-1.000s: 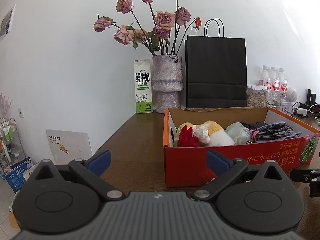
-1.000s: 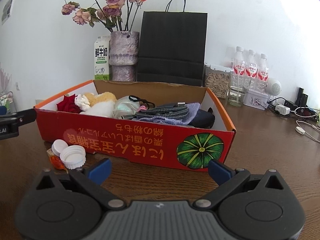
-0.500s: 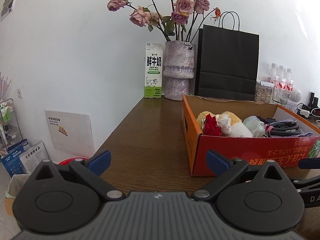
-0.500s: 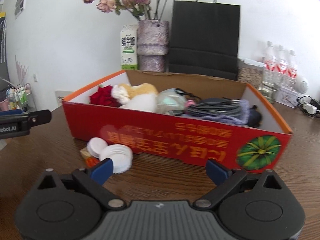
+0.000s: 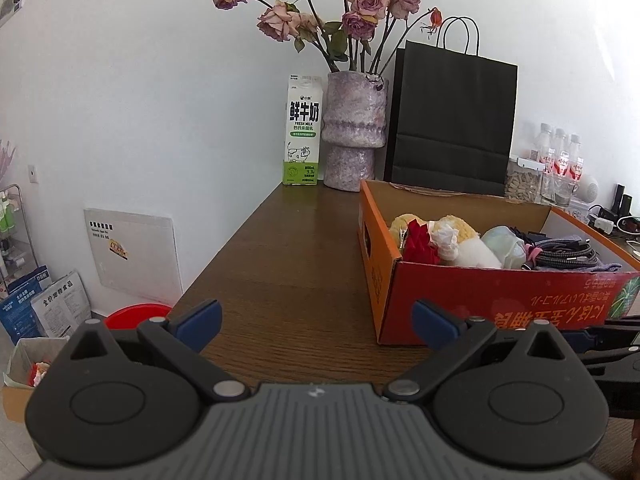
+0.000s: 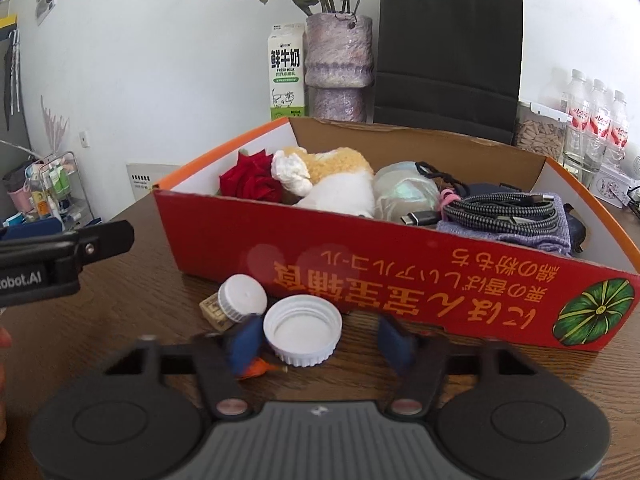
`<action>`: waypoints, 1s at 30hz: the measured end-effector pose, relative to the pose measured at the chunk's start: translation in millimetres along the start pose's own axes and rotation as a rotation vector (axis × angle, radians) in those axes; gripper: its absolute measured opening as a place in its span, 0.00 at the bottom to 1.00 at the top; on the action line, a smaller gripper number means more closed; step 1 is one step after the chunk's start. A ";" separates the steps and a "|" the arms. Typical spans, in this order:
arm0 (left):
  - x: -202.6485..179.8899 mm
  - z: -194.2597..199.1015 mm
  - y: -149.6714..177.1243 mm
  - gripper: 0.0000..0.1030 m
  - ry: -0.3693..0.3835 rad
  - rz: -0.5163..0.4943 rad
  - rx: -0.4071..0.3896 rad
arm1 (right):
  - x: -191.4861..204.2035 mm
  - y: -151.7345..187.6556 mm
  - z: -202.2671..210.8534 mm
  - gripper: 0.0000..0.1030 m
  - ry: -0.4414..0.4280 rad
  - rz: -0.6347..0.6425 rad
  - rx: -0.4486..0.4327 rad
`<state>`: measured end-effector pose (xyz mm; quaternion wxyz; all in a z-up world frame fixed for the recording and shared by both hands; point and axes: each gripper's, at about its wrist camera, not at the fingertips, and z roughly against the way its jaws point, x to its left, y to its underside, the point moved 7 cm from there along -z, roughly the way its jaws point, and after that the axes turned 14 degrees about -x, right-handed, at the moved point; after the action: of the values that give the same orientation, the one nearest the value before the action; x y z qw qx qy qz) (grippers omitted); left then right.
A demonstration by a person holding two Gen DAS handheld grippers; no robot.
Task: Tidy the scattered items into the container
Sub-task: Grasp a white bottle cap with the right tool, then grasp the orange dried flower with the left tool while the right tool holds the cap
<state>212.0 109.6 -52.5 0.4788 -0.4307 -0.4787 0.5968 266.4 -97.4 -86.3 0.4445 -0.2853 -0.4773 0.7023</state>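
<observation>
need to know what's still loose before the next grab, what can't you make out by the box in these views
- Orange item: right wrist view, mostly hidden behind the right gripper's blurred left finger.
- Small printed box: partly covered by the capped white bottle; print too small to read.
- Large white cap and the other loose items: out of the left wrist view, where the left gripper faces bare table.

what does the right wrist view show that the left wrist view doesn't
Only the right wrist view shows the leftovers on the table in front of the box: a large white lid lying open side up, a small white-capped bottle and an orange scrap, with the right gripper open around the lid.

Only the left wrist view shows the red bin on the floor and the open left gripper over bare table.

Both show the red box, milk carton, vase and black bag.
</observation>
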 end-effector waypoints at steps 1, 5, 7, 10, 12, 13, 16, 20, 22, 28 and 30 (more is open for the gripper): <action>-0.1 -0.6 0.2 1.00 0.000 0.000 0.003 | -0.6 0.5 1.1 0.38 -0.005 -0.005 0.000; 0.8 -1.5 0.5 1.00 -0.001 0.003 0.009 | -4.0 1.4 4.6 0.38 -0.006 -0.020 -0.005; 1.1 -1.9 0.5 1.00 -0.003 0.003 0.011 | -5.6 1.7 5.9 0.38 -0.005 -0.027 -0.007; 1.8 -2.0 0.8 1.00 -0.006 0.005 0.014 | -9.5 0.6 9.4 0.38 0.004 -0.033 -0.023; 2.2 -2.1 1.1 1.00 -0.005 0.007 0.017 | -12.4 -0.4 12.9 0.38 0.012 -0.034 -0.038; 2.6 -2.5 1.3 1.00 -0.005 0.008 0.019 | -14.0 -0.7 14.5 0.38 0.016 -0.035 -0.043; 2.6 -2.7 1.8 1.00 0.000 0.010 0.026 | -20.8 -0.8 19.2 0.38 0.030 -0.042 -0.055; 0.9 -2.4 4.0 1.00 0.006 0.013 0.044 | -33.3 0.3 27.3 0.38 0.053 -0.048 -0.071; -2.2 -1.1 5.8 1.00 -0.001 0.011 0.052 | -39.1 0.7 31.5 0.38 0.057 -0.050 -0.077; -39.2 10.8 12.8 1.00 0.054 -0.028 0.075 | -56.6 3.6 44.1 0.38 0.071 -0.060 -0.093; -55.0 11.7 16.0 1.00 0.072 -0.047 0.094 | -62.0 4.5 48.3 0.38 0.075 -0.061 -0.099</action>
<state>207.5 52.3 -63.1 0.5293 -0.4175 -0.4425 0.5914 252.4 -173.9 -73.5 0.4686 -0.3185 -0.5029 0.6528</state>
